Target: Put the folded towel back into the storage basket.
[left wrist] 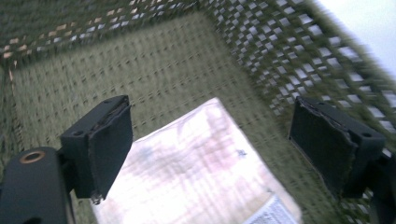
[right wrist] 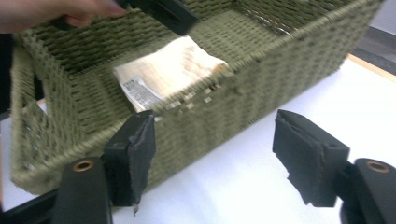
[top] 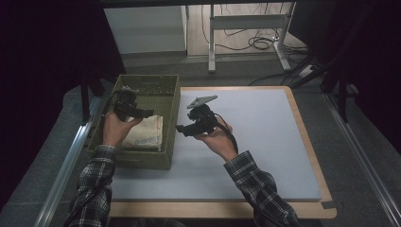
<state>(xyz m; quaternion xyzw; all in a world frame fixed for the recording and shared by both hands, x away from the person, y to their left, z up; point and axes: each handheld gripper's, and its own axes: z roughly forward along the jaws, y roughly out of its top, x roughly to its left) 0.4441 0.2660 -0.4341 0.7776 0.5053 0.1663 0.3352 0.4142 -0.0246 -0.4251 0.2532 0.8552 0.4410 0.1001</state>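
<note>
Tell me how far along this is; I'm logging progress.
Done: the pale packet lies inside the green basket. In hand: nothing; the left gripper hangs open above it, the right gripper open beside the basket. Left: nothing else visible to pack.

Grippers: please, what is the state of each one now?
Left gripper: jaws open, holding nothing, above the packet in the basket.
Right gripper: jaws open, empty.

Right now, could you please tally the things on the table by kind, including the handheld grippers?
Olive-green woven basket: 1
Pale flat packet with a printed label, lying in the basket: 1
Black two-jaw grippers, left and right: 2
Total: 4
</note>
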